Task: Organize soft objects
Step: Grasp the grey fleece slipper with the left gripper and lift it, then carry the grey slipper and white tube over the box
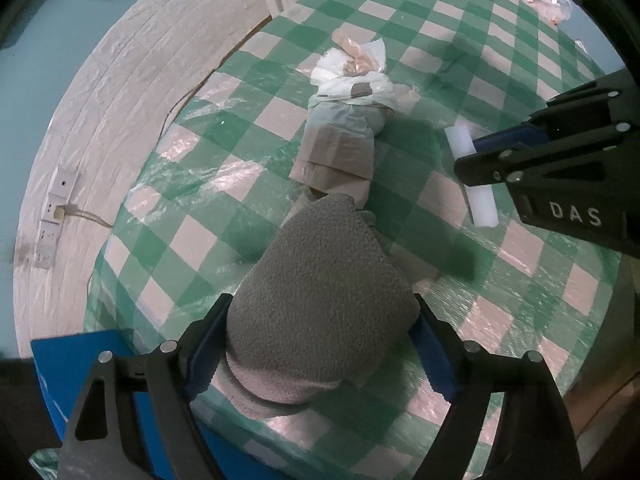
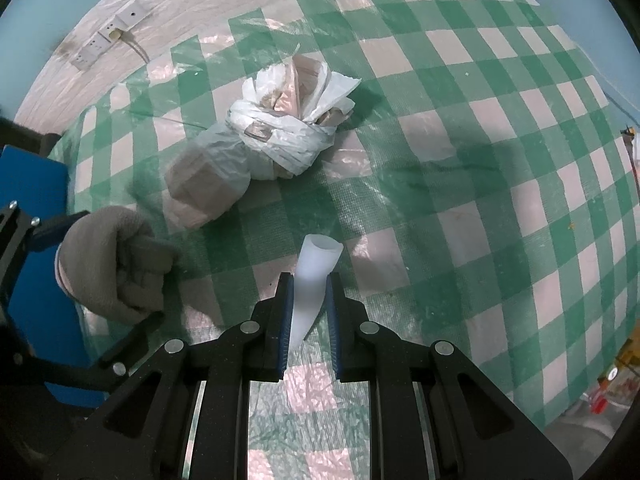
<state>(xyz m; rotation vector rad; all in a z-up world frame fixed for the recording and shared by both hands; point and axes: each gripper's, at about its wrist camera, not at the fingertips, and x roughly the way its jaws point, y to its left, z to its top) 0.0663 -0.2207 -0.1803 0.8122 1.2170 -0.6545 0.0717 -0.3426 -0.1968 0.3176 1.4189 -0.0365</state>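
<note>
Left gripper (image 1: 320, 344) points steeply down, jaws spread wide around a grey fleece bundle (image 1: 320, 300); the blue pads sit at its flanks, firm pressure not discernible. The bundle rests near the edge of the green-checked tablecloth (image 1: 480, 32). Just beyond it lies a plastic-wrapped parcel (image 2: 256, 148), knotted white. To the right, right gripper (image 2: 308, 304) is clamped tight on a white foam roll (image 2: 316, 272), its tip near the cloth.

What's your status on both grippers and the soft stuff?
Left gripper closed around grey fleece bundle. Right gripper shut on white foam tube. Bagged bundle on checked tablecloth, untouched.
</note>
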